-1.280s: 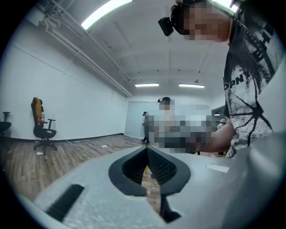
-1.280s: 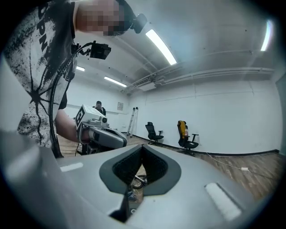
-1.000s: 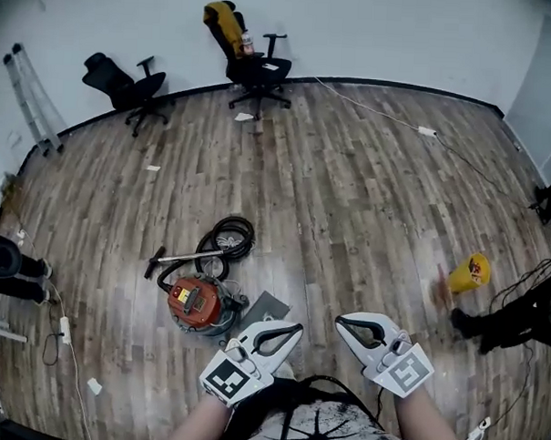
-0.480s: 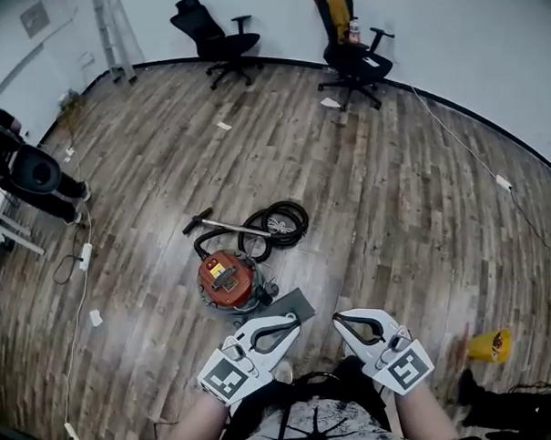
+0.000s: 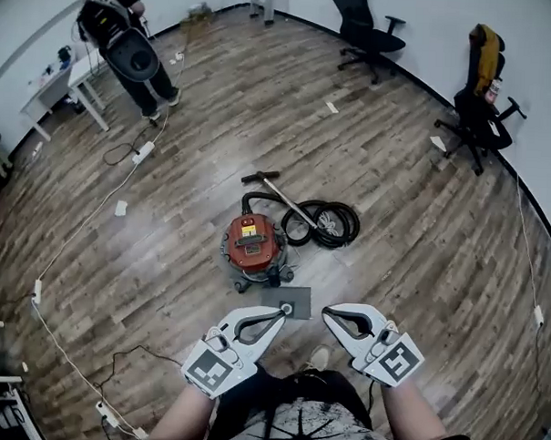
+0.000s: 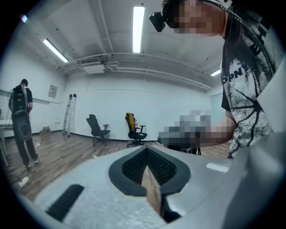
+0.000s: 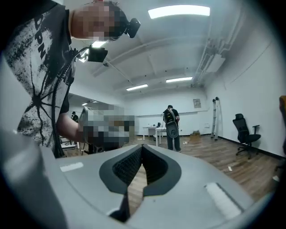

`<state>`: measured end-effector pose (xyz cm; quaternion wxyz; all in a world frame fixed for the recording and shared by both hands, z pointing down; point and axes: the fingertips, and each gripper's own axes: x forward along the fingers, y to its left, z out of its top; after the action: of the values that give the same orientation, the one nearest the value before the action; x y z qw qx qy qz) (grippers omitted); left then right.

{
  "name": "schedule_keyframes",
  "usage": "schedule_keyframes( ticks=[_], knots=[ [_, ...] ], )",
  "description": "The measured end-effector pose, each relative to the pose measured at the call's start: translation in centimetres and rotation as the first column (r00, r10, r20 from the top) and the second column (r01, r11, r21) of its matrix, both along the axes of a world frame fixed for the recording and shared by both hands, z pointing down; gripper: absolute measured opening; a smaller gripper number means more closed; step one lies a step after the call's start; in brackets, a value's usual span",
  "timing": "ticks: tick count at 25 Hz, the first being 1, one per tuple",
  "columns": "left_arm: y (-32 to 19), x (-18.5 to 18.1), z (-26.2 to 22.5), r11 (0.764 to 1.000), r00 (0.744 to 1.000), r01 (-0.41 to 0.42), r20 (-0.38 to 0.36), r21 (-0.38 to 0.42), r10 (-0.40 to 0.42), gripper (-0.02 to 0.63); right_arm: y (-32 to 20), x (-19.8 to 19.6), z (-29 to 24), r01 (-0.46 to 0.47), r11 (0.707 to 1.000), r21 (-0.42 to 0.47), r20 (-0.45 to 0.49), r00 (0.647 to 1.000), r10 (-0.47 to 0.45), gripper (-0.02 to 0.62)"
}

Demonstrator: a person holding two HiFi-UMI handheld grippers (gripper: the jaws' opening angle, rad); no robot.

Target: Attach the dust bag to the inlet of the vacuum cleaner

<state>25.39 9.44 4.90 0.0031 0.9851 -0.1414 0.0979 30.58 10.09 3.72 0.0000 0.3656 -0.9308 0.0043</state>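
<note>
attachment looks wholly undone: the flat grey dust bag [image 5: 279, 301] lies just beside the round red vacuum cleaner [image 5: 253, 245] (left gripper [image 5: 281, 313] and right gripper [image 5: 327, 312] both closed, empty).

Open floor [image 5: 165, 255] left of vacuum cleaner [image 5: 253, 246]; coiled hose [image 5: 328, 224] crowds its right side.

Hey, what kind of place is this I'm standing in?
Probably a sparsely furnished office or lab room: wood-plank floor, swivel office chairs along a white wall, and a white desk in the corner.
</note>
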Motion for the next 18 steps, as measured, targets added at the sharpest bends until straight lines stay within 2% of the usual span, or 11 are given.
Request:
schedule_keyframes(
  ticks=[4,7,13,16,18],
  knots=[
    [0.6,0.0,1.6,0.995,0.994,0.1,0.036,-0.012,-0.1,-0.002,-0.1,0.2,2.2,0.103,0.994,-0.042,0.012,0.995,-0.103,0.005],
    [0.4,-0.5,1.9,0.989,0.989,0.144,0.05,-0.019,-0.142,-0.002,-0.8,-0.4,1.9,0.152,0.987,-0.046,0.024,0.988,-0.151,0.005],
    [-0.1,-1.8,2.1,0.989,0.99,0.139,-0.018,-0.05,-0.14,-0.002,-1.7,-1.4,0.6,0.116,0.992,-0.041,0.04,0.993,-0.114,0.005],
    [-1.5,-2.3,3.5,0.991,0.993,0.12,-0.012,-0.059,-0.12,-0.002,-2.5,-1.7,2.4,0.091,0.993,-0.069,0.006,0.996,-0.091,0.005],
    [-2.5,-2.4,4.6,0.988,0.991,0.125,-0.043,-0.093,-0.13,-0.002,-2.9,-1.7,4.7,0.089,0.992,-0.087,-0.034,0.995,-0.092,0.005]
  ],
)
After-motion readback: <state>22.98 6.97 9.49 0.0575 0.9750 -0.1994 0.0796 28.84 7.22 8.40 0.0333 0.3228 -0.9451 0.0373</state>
